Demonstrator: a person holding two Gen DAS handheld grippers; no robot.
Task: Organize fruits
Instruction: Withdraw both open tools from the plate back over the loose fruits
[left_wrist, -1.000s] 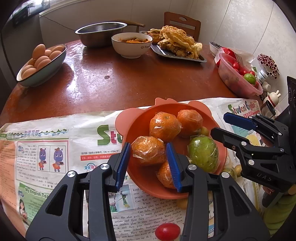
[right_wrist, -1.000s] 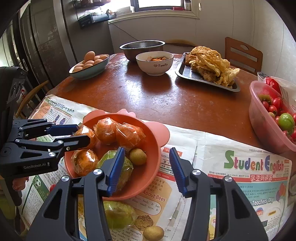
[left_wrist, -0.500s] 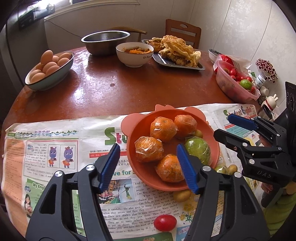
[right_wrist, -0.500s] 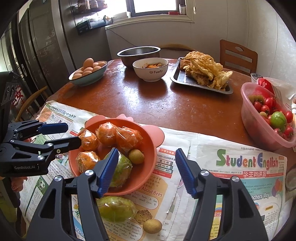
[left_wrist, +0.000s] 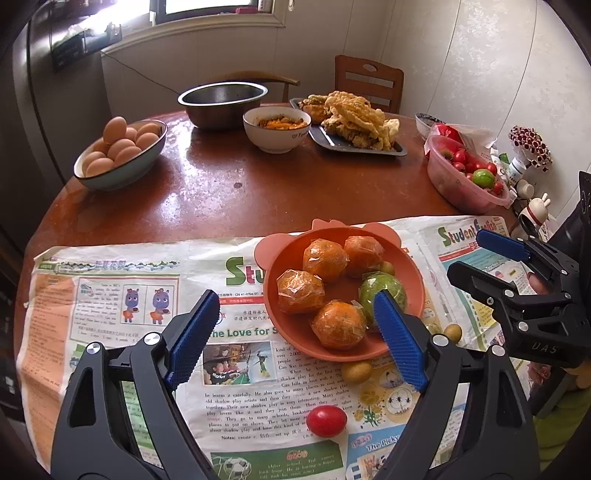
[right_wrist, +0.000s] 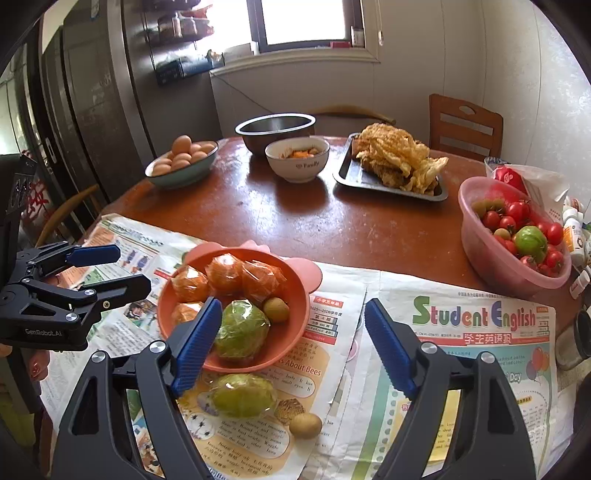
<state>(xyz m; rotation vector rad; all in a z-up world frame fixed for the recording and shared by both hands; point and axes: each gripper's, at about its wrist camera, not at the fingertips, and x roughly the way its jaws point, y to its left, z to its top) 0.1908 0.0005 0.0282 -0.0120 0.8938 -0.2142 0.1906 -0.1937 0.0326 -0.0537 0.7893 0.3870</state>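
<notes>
Both wide: left tool and right tool, just opening, empty, above orange fruit bowl on newspaper.

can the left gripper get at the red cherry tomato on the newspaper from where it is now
Probably yes: the left gripper, jaws just opened and empty, is above the cherry tomato, which lies alone on the newspaper.

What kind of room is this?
Most likely a home kitchen or dining corner: a round wooden table carrying a bowl of eggs and a tray of fried food, with wooden chairs around it.
</notes>
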